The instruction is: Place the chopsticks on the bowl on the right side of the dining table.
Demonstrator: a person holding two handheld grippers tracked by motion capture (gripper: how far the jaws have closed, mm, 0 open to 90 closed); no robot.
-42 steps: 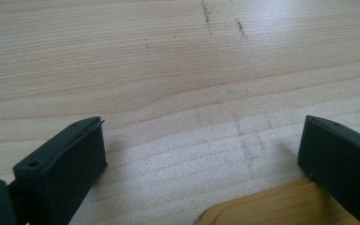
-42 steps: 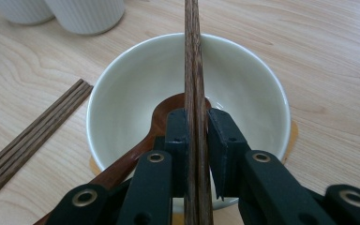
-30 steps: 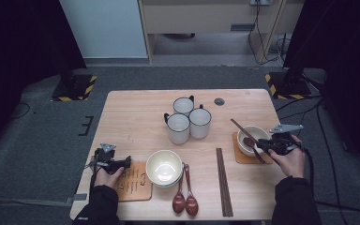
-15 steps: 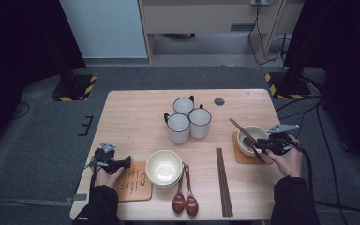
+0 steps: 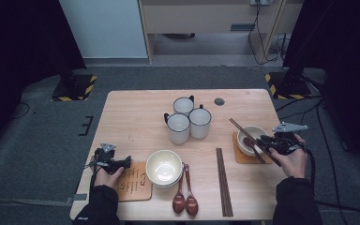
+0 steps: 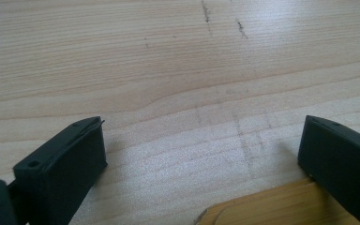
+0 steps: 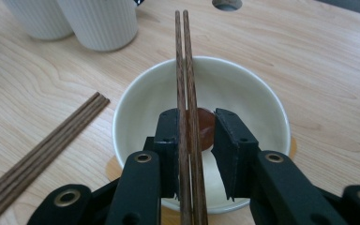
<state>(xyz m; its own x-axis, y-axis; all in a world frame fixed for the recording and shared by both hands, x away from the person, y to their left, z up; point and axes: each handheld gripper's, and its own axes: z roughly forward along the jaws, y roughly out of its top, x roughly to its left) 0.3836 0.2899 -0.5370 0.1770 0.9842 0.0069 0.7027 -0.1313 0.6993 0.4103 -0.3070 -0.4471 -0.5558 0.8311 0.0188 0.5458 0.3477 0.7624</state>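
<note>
Over at the right edge of the table [image 5: 136, 112], right gripper [image 7: 196, 133] hovering low above the small bowl [image 7: 243, 89], jaws just eased apart. Pair of chopsticks [image 7: 185, 61] running between the pads: left pad against the sticks, right pad standing clear with a gap showing, so no squeeze on them now. Sticks lying across the bowl's rim, far tips pointing toward the table's back edge, near ends passing under the gripper body. Dark red spoon [image 7: 205, 124] sitting inside that bowl, just under the sticks. Bowl resting on an orange coaster [image 5: 238, 157] near the right edge.

Near the front left corner, left gripper [image 5: 114, 163] held level by a hand, jaws spread wide, nothing between them but bare wood. Corner of a wooden board [image 6: 272, 206] poking in just below its right jaw.

Middle of the front edge: larger cream bowl [image 5: 163, 167], two dark spoons [image 5: 184, 200] just to its right, then a bundle of spare chopsticks [image 5: 223, 180] laid front to back. Three white mugs [image 5: 187, 119] clustered toward the back, touching one another.
</note>
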